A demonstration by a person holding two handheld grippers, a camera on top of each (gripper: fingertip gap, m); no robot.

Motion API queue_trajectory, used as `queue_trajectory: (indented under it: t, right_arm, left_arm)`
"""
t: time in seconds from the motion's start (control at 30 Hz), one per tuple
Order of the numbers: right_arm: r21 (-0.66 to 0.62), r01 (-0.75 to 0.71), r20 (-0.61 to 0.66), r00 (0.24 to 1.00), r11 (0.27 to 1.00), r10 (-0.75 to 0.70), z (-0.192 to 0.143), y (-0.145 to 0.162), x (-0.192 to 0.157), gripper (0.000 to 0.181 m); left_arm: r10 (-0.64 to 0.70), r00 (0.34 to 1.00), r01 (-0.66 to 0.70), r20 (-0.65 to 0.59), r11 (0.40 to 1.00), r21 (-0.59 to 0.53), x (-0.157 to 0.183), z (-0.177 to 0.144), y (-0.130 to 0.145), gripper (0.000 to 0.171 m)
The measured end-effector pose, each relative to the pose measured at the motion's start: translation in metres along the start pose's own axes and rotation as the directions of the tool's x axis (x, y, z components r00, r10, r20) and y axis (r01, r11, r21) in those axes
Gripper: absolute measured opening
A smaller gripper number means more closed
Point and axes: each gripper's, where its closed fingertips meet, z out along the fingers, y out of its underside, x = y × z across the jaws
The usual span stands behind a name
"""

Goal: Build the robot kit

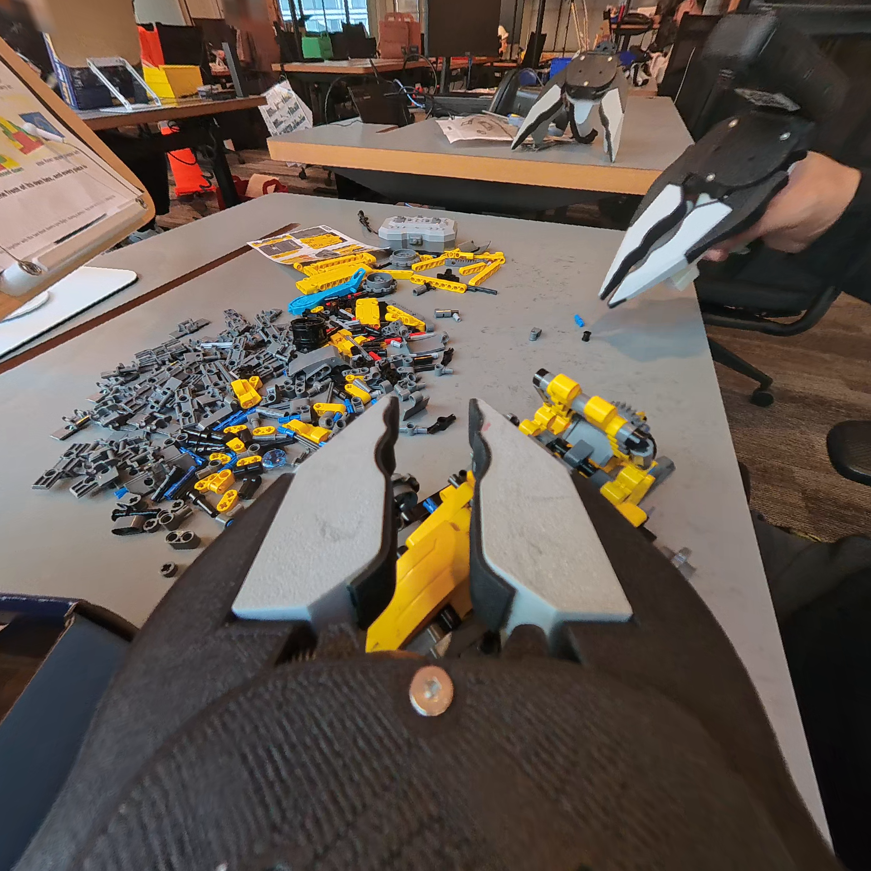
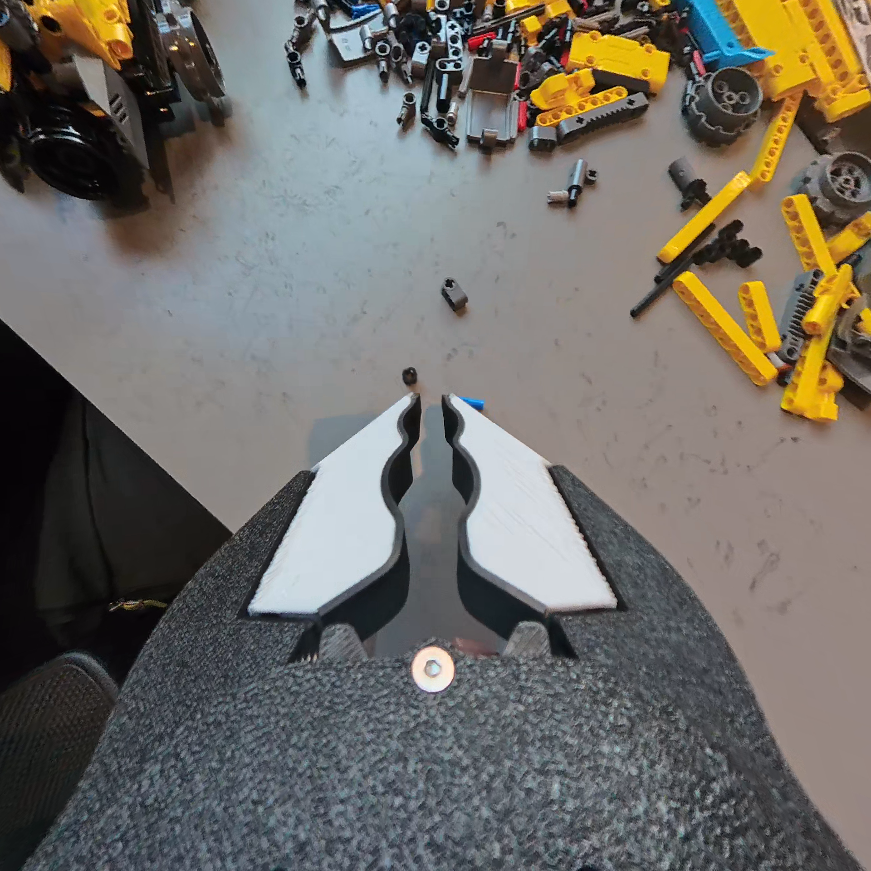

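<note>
Left gripper (image 1: 433, 414) clamping on a yellow model (image 1: 429, 556) low over the table (image 1: 612, 301); right gripper (image 2: 430, 398) hovering with fingers slightly parted and nothing between them; black bush (image 2: 409, 375) lying just beyond its tips; blue pin (image 2: 472, 402) lying beside them; parts pile (image 1: 226, 414) sprawling well apart across the table.

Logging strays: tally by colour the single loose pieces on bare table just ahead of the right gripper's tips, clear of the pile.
Black: 1, the small bush
Blue: 1, the pin
Dark grey: 1, the connector
Total: 3
</note>
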Motion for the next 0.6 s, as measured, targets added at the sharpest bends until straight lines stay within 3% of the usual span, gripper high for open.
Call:
queue_trajectory:
  t: [0.2, 0.43, 0.6]
  right_arm:
    - [0.008, -0.054, 0.042, 0.998, 0.998, 0.054, 0.004, 0.008, -0.005, 0.011]
    - [-0.067, 0.046, 0.084, 0.996, 0.997, -0.04, 0.037, 0.003, -0.01, 0.006]
    - [-0.078, 0.108, 0.132, 0.986, 0.991, -0.097, 0.061, -0.024, 0.006, 0.006]
  left_arm:
    - [-0.003, 1.0, 0.003, 0.0, 1.0, -0.006, 0.0, 0.002, 0.002, 0.026]
    - [-0.002, 1.0, 0.002, -0.004, 1.0, -0.02, 0.001, 0.004, 0.005, 0.026]
    - [-0.006, 1.0, 0.006, -0.009, 1.0, -0.017, 0.001, 0.003, 0.004, 0.026]
